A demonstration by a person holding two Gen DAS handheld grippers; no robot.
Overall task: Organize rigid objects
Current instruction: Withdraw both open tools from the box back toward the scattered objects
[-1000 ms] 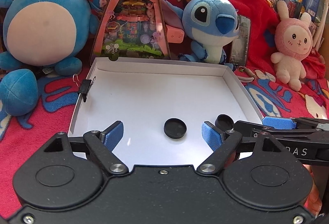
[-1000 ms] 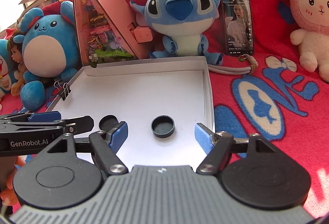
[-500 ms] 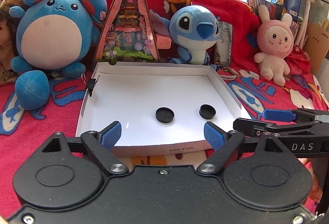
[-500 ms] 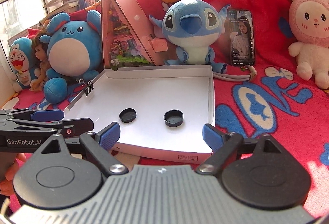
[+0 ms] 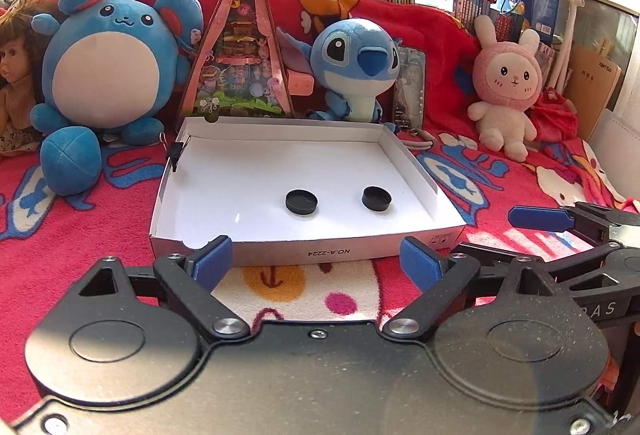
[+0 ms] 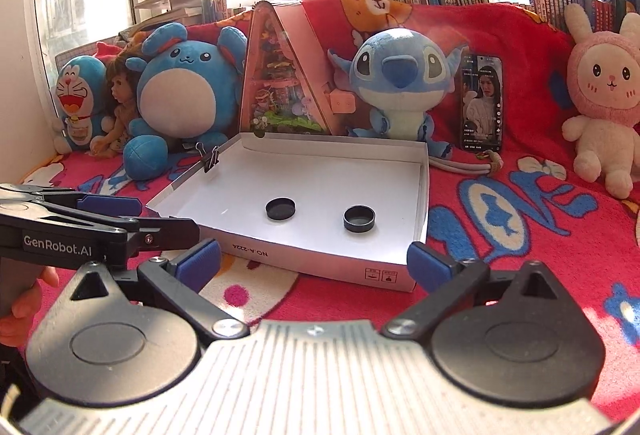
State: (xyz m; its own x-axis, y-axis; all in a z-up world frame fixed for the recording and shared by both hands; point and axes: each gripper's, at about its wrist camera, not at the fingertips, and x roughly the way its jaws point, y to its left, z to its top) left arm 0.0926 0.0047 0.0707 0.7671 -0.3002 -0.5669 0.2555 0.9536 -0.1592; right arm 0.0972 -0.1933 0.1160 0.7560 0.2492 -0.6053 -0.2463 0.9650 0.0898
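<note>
- Left gripper (image 5: 316, 261): jaws spread wide, nothing between them, just outside the white box's (image 5: 304, 254) front wall.
- Right gripper (image 6: 314, 263): likewise wide apart and empty.
- Two black caps (image 5: 301, 202) (image 5: 376, 198) lie apart inside the box, toward its front edge.

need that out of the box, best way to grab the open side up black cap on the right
Grip the right cap across its raised rim, coming straight down from above. It lies flat with its hollow side up, apart from the other cap and the box wall, so both fingers fit around it.
</note>
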